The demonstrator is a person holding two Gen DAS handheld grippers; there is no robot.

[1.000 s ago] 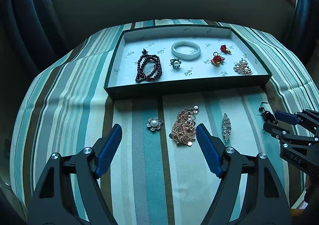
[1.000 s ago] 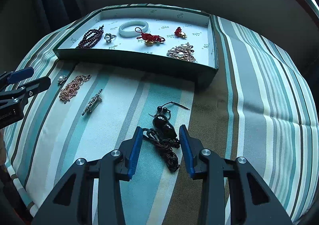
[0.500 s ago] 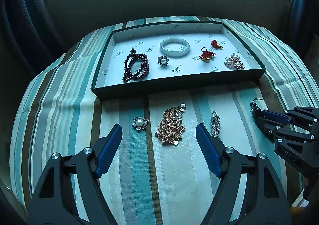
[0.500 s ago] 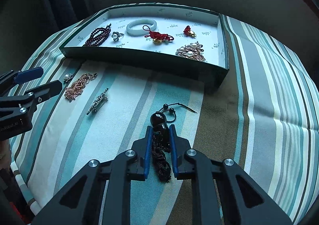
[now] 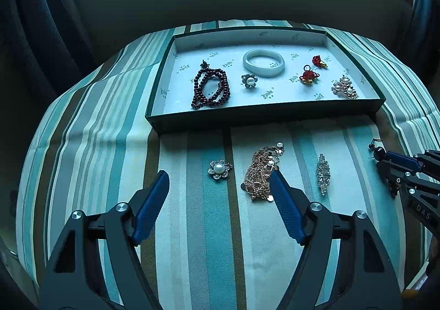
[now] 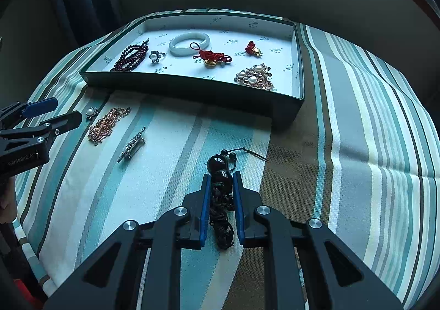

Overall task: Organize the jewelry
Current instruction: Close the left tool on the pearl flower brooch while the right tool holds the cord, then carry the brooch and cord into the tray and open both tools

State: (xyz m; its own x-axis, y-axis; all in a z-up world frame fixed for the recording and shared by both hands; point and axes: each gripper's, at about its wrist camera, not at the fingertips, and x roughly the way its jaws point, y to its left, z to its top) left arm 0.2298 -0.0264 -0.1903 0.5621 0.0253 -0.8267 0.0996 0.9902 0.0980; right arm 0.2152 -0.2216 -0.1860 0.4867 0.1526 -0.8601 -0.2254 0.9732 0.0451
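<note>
In front of the tray (image 6: pixel 192 90), a dark cord pendant (image 6: pixel 220 194) is clamped by the right gripper (image 6: pixel 222 176), just closed; the left gripper (image 5: pixel 218 174) is held spread, empty.

L gripper (image 5: pixel 218 179) angled down over the cloth, jaws wide apart, nothing between the blue pads; in the R wrist view it shows at the left edge (image 6: pixel 52 112). R gripper (image 6: pixel 222 176) also angled down, jaws nearly together, just closed in on a dark cord pendant (image 6: pixel 220 172), pads pressing its sides. In the L wrist view R gripper sits at the right edge (image 5: pixel 385 161).
</note>
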